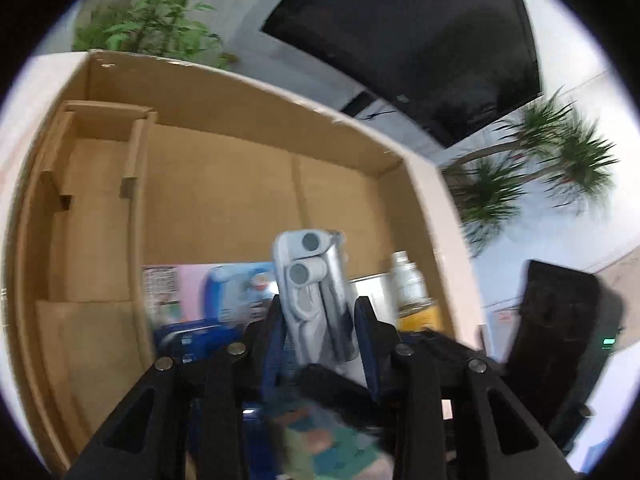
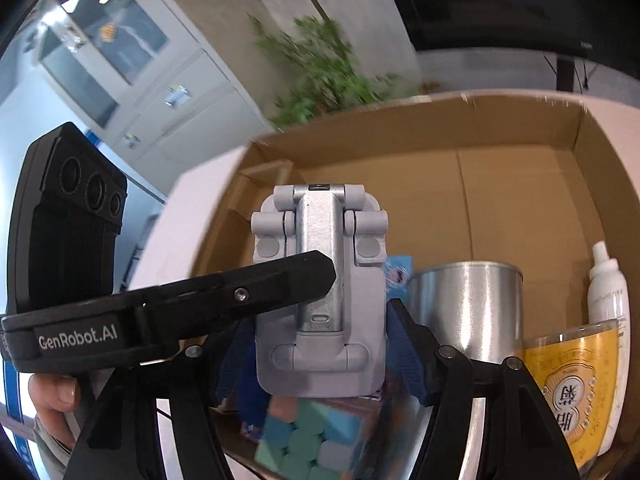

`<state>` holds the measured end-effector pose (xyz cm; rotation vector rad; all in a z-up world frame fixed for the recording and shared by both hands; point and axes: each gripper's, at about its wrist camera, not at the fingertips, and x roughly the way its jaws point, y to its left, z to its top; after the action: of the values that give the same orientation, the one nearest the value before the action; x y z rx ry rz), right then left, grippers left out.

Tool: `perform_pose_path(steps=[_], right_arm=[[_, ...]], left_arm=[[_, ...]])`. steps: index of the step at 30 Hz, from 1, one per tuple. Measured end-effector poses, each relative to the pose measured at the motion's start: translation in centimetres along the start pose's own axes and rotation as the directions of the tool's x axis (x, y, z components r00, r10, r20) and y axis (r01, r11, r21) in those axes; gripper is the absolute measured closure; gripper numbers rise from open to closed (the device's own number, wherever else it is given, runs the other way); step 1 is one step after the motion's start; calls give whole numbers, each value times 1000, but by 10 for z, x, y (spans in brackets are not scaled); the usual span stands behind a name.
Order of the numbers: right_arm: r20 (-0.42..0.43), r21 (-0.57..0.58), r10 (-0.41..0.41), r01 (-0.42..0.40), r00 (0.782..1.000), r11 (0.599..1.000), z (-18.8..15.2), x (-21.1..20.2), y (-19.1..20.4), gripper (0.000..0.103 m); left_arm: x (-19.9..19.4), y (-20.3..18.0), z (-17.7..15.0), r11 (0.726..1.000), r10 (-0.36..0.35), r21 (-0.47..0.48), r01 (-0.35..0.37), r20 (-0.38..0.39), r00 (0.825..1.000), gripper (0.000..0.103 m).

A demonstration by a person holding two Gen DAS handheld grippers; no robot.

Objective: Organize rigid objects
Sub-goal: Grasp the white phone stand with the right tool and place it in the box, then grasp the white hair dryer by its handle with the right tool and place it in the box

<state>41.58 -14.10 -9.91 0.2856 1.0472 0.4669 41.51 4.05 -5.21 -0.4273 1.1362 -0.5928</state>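
Both grippers were on the same piece: the grey folding stand (image 2: 320,292), a plastic body with a metal spine, was held upright in front of the cardboard box (image 2: 500,184), its long axis pointing up and away along the right gripper (image 2: 320,344). The blue pads sat against the stand's two lower side edges, so that one was clamped on it. The left gripper (image 1: 318,324) had it too: in its own view the stand (image 1: 310,292) stood edge-on between the blue pads, tilted slightly left, and pinched. From the right wrist view one black finger (image 2: 256,292) of the left tool crossed the stand's face from the left, with "GenRobot.AI" printed in white on its body. A thumb of the left hand (image 2: 54,394) showed beneath it. So it was a two-handed hold, neither gripper nearer than the other, and my guess was a handover or an unfolding before the stand went into the box. Behind the stand, inside the box, stood a shiny metal can (image 2: 468,308), a white spray bottle (image 2: 606,288) and a yellow-labelled jar (image 2: 572,384) with characters I couldn't read. Below the stand lay a pastel puzzle cube (image 2: 316,436).
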Motion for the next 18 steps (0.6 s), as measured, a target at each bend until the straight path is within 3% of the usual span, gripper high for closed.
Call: perform_pose_path(steps=[2, 5, 8, 10, 13, 16, 18], right_arm=[[18, -15, -28, 28, 999, 999, -2, 2, 6, 35], [72, -23, -29, 31, 997, 999, -4, -20, 7, 22], [127, -85, -19, 30, 992, 996, -21, -54, 15, 21], [181, -129, -23, 47, 983, 991, -45, -82, 19, 17], [240, -219, -22, 76, 970, 973, -87, -115, 27, 9], [196, -362, 52, 23, 979, 932, -143, -131, 42, 8], [152, -441, 105, -27, 983, 897, -176, -135, 53, 8]], left_arm=[[-7, -3, -6, 1000, 10, 11, -10, 21, 1000, 52], [-35, -22, -18, 996, 65, 47, -70, 98, 993, 49], [-72, -52, -46, 976, 155, 123, -181, 197, 968, 48], [-103, -75, -77, 946, 237, 156, -285, 272, 933, 48], [-150, -102, -122, 925, 277, 159, -345, 342, 898, 40], [-208, -131, -164, 917, 302, 115, -382, 424, 854, 31], [-242, -148, -192, 905, 335, 79, -418, 473, 815, 20]])
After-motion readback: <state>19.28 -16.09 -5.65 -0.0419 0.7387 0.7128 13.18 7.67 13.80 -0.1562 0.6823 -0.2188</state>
